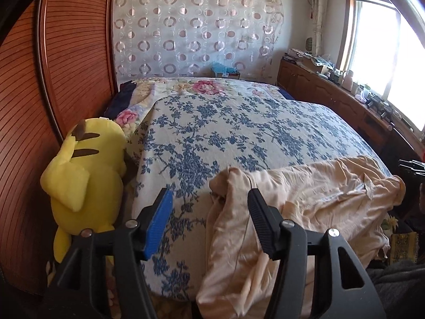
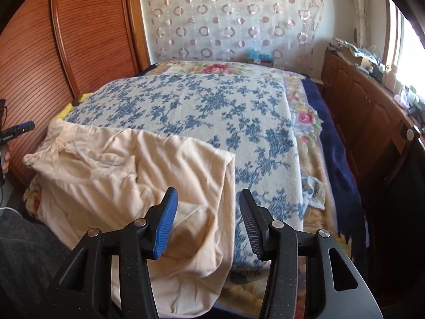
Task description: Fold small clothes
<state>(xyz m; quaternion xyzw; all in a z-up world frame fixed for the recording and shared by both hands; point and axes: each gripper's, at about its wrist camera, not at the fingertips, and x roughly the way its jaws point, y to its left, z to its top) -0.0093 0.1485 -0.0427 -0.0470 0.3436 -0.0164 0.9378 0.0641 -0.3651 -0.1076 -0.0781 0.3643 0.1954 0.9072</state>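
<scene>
- The left tool (image 1: 209, 202) is spread wide, with nothing between its blue pad and its black ribbed pad; it hangs over the near edge of the bed (image 1: 239, 122).
- Its black finger sits just above the left end of the shirt (image 1: 305, 194); I cannot tell whether it touches the cloth.
- The right tool (image 2: 208, 202) is also wide apart and holds nothing; it hovers over the right edge of the shirt (image 2: 148, 175), where the cloth meets the blue-flowered cover (image 2: 212, 106).
- The shirt is a pale cream garment, lying rumpled along the near edge of the bed, on top of the cover.
- From the right wrist view its neckline sits toward the left, with a stitched seam showing, and a straight edge runs down its right side.
- Its near part bunches into soft folds and droops over the bed edge.
- A yellow plush (image 1: 85, 170) lies at the left side of the bed, against the wooden slatted panel (image 1: 66, 66), well apart from the shirt.
- Under the blue-flowered cover lies a blanket with pink roses (image 2: 305, 117), showing at the far end and on the right.
- A sheer curtain with rings (image 1: 196, 26) hangs at the far wall.
- A wooden cabinet (image 2: 372, 111) runs along the right, cluttered on top, under a bright window (image 1: 385, 47).
</scene>
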